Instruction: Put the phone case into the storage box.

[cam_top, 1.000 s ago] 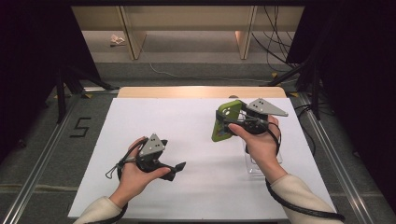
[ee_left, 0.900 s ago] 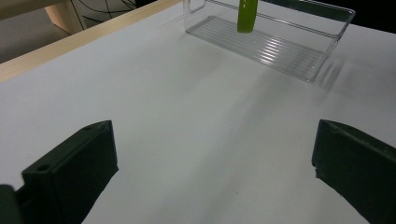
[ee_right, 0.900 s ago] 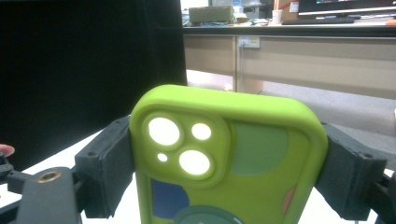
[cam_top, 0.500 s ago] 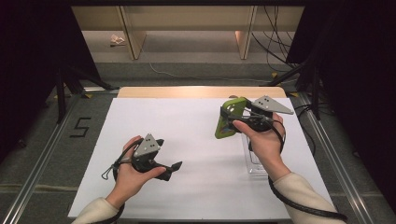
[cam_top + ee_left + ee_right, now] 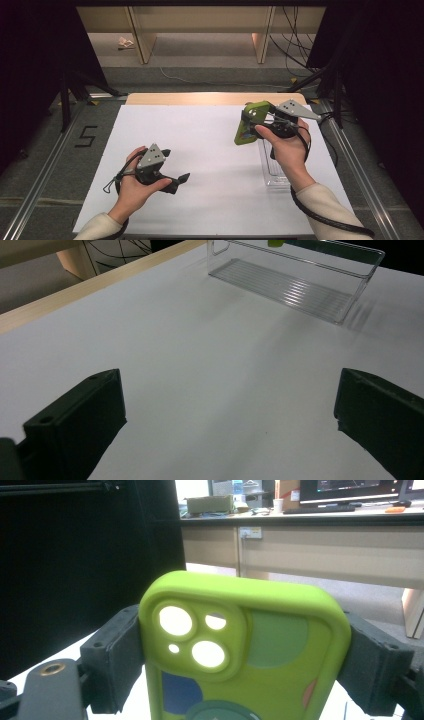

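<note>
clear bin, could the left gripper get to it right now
Probably yes. The left gripper is open and empty, and bare white table lies between it and the clear bin.

Phone case (image 5: 250,655): lime green, soft-looking, with camera cut-outs and coloured patches on its back. Held off the counter, upright and slightly tilted, just above the far end of the clear plastic tray (image 5: 274,172), its edges clamped.
</note>
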Demonstrator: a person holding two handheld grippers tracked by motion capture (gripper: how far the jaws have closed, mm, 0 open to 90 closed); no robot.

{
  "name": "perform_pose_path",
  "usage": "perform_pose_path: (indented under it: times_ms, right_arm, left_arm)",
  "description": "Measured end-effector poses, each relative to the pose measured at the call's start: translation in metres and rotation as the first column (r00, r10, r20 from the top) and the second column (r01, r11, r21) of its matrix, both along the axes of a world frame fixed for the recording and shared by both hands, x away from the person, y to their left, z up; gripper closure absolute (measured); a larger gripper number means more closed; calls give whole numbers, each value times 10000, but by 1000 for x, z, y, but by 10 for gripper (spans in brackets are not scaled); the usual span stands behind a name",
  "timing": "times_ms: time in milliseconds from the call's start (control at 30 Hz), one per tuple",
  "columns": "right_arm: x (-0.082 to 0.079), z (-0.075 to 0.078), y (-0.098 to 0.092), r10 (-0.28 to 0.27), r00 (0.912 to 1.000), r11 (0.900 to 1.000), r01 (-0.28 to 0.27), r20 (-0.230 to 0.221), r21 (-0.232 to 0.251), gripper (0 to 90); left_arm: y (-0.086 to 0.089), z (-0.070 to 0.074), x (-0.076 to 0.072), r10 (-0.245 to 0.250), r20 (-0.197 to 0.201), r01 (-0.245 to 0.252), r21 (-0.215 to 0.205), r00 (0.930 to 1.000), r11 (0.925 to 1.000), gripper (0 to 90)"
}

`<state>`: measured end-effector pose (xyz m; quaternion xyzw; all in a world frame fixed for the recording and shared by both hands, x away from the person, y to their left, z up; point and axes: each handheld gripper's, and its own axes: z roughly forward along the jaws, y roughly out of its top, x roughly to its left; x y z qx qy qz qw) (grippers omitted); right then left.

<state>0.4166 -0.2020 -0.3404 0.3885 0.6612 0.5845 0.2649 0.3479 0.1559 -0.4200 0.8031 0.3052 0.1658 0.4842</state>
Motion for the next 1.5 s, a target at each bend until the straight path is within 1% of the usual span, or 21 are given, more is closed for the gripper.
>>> perform_pose_path:
  times_ms: [133, 233, 500, 933, 1500]
  right_arm:
    - [1, 0, -3, -106, 9999, 9999, 106, -7, 18, 171]
    - [2, 0, -6, -170, 9999, 9998, 170, -6, 43, 171]
    - [4, 2, -12, -402, 9992, 9992, 401, 53, 21, 171]
    - [7, 6, -23, -847, 9963, 9964, 848, 160, -39, 171]
    - [10, 8, -33, -1200, 9926, 9927, 1202, 191, -73, 171]
  left_arm:
    - [3, -1, 1, -6, -39, 6, 81, 10000, 10000, 0]
    - [6, -2, 1, 64, -77, -63, 47, 9999, 10000, 0]
    - [11, -3, 0, 203, -18, -203, 27, 9998, 9998, 0]
    - [14, -3, 0, 272, -26, -272, 24, 9996, 9996, 0]
    - [19, -2, -1, 430, -3, -430, -61, 9991, 9991, 0]
